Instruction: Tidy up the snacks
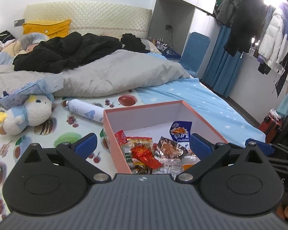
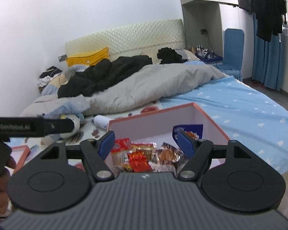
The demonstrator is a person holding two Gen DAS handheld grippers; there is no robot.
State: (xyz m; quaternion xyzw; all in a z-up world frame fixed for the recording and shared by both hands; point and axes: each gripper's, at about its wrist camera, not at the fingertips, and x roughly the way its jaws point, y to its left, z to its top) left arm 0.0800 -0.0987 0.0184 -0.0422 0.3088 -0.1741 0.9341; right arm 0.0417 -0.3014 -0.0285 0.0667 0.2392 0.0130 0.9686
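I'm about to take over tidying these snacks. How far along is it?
Mostly done, it seems: a pile of snack packets already lies inside the pink box, with a blue packet leaning on its back wall. Nothing is in hand: the left gripper and right gripper both hover open over the box. No loose snacks show on the bed. Possibly left: the lid-like pink piece beside the box.

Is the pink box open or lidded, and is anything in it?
Open: the pink box has no lid on, and its white inner walls show. Snack packets lie piled at the near end; the far end is bare.
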